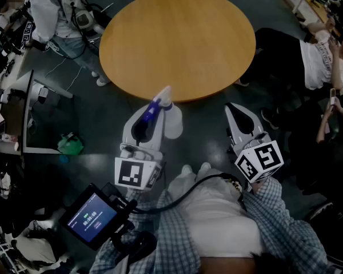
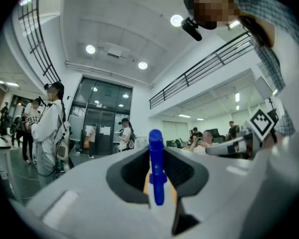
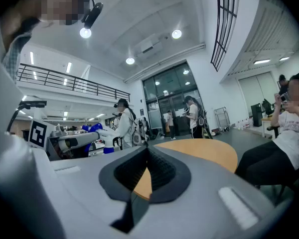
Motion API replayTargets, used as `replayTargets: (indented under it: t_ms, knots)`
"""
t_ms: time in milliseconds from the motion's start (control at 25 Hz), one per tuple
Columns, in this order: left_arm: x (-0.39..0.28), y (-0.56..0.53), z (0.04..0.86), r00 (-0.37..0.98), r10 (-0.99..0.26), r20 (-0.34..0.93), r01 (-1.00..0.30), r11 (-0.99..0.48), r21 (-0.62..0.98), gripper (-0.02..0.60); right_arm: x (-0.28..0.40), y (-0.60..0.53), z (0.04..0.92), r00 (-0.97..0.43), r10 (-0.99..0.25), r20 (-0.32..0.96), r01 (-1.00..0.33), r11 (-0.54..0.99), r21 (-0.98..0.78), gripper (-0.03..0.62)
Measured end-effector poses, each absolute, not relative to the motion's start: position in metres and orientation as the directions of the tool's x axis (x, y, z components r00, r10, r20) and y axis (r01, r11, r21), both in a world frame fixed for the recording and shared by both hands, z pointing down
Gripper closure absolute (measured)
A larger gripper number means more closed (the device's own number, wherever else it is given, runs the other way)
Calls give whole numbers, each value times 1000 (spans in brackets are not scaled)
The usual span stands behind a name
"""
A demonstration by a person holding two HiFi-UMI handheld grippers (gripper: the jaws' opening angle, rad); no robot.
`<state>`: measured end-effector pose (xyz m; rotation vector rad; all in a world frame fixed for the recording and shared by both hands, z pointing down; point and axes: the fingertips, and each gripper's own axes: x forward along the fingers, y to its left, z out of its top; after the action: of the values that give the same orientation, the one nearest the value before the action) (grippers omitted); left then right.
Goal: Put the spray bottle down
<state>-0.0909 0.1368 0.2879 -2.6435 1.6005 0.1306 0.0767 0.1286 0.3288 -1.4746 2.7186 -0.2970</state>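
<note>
Presently, left tongs [image 1: 156, 106] clamp a white plastic spray bottle with blue trigger [image 1: 172, 123], aloft at the round wooden counter's [image 1: 177, 39] near edge; right tongs [image 1: 233, 110] closed, empty.

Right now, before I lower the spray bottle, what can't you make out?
Head view: spray bottle base hidden under its own body; gap to table unreadable.
Left gripper view: bottle body covered by fingers; only its blue nozzle shows.
Left gripper view: table almost entirely behind fingers.

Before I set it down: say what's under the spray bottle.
Dark floor, just short of the table; the spray bottle and left tongs cover the spot directly beneath.
</note>
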Motion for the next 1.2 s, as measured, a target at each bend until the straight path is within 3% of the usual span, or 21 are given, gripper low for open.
replayTargets:
  t_ms: [1000,1200]
  knots:
    - [-94,135,290,447,-890,-89,-893,-449,5,500,75,123,328,-562,-826,51,-817,544,-190,589]
    - [-68,125,294,435,-896,-90,-900,-436,-3,501,103,112,334,-565,-824,47,-813,546,-204,589]
